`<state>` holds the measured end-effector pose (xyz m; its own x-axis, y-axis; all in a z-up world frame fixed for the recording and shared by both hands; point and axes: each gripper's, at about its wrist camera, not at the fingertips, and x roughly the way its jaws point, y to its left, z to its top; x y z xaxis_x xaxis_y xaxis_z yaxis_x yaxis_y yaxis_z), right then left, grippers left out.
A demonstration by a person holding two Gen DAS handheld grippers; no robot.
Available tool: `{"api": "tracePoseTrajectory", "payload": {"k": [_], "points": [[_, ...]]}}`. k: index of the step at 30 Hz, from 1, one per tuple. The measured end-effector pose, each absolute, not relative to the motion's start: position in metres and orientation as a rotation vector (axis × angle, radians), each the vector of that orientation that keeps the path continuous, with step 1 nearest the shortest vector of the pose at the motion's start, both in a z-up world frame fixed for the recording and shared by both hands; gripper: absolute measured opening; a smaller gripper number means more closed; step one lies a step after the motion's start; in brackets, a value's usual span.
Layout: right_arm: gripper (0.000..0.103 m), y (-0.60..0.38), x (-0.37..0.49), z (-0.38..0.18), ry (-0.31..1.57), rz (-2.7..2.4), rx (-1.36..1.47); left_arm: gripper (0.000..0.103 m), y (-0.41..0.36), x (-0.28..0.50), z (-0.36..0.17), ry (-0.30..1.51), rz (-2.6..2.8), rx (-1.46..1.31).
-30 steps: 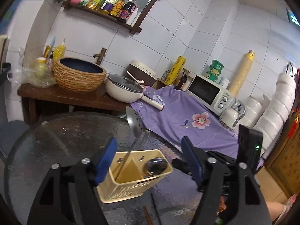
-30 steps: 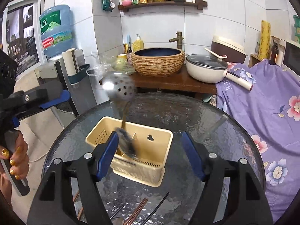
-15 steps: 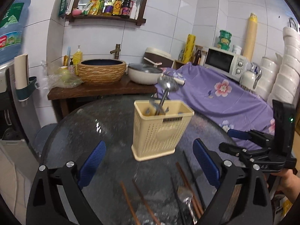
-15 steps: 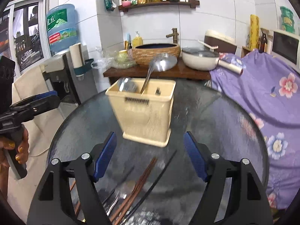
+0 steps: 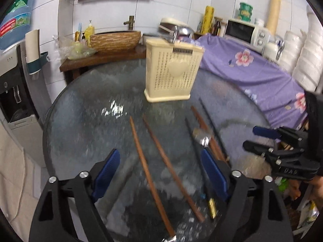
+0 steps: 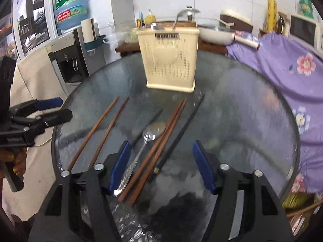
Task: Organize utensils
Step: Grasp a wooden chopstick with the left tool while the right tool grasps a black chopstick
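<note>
A cream perforated utensil holder [image 5: 173, 70] [image 6: 169, 60] stands upright at the far side of the round glass table, with ladles [image 5: 175, 32] [image 6: 182, 15] sticking out. My left gripper [image 5: 159, 151] hovers low over two loose brown chopsticks [image 5: 145, 161]; its jaws are closing and touch nothing. My right gripper [image 6: 161, 144] hangs over a metal spoon [image 6: 149, 137], a brown chopstick pair [image 6: 161, 141] and a black chopstick [image 6: 181, 129]; its jaws are closing too, with nothing pinched. Each gripper shows in the other's view: the right gripper [image 5: 268, 143], the left gripper [image 6: 40, 111].
The glass table [image 5: 90, 121] ends close below both grippers. A purple flowered cloth [image 5: 252, 74] covers the counter on the right, with a microwave [image 5: 242, 32] behind. A water dispenser [image 6: 68, 60] stands left. A wicker basin [image 5: 115, 40] and a pan [image 6: 216, 34] sit behind the holder.
Both grippers have sunk and drawn back from the holder toward the table's near side. Chopsticks and the spoon now lie under the fingers. Both sets of jaws stand narrower than half a second ago.
</note>
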<state>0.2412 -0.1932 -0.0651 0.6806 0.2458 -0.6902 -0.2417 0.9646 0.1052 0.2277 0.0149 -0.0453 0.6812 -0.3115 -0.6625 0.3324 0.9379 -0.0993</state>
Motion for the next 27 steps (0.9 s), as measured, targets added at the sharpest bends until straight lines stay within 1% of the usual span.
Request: {"api": "tracePoseTrajectory", "payload": {"k": [1, 5, 8, 13, 17, 20, 27], "points": [[0.057, -0.193, 0.237, -0.069, 0.781, 0.263, 0.003, 0.074, 0.014, 0.223, -0.051, 0.75, -0.359, 0.044], [0.05, -0.19, 0.227, -0.082, 0.812, 0.232, -0.028, 0.067, 0.014, 0.207, -0.068, 0.788, -0.36, 0.055], [0.045, -0.188, 0.221, -0.093, 0.839, 0.215, -0.039, 0.064, 0.017, 0.197, -0.081, 0.822, -0.35, 0.06], [0.041, -0.183, 0.218, -0.11, 0.887, 0.213, -0.067, 0.059, 0.019, 0.186, -0.095, 0.86, -0.351, 0.052], [0.04, -0.18, 0.218, -0.118, 0.905, 0.217, -0.06, 0.058, 0.021, 0.181, -0.102, 0.874, -0.355, 0.039], [0.039, -0.176, 0.221, -0.121, 0.906, 0.205, -0.058, 0.052, 0.02, 0.179, -0.106, 0.88, -0.356, 0.033], [0.036, -0.167, 0.229, -0.122, 0.89, 0.179, -0.053, 0.043, 0.012, 0.172, -0.11, 0.855, -0.291, 0.092]]}}
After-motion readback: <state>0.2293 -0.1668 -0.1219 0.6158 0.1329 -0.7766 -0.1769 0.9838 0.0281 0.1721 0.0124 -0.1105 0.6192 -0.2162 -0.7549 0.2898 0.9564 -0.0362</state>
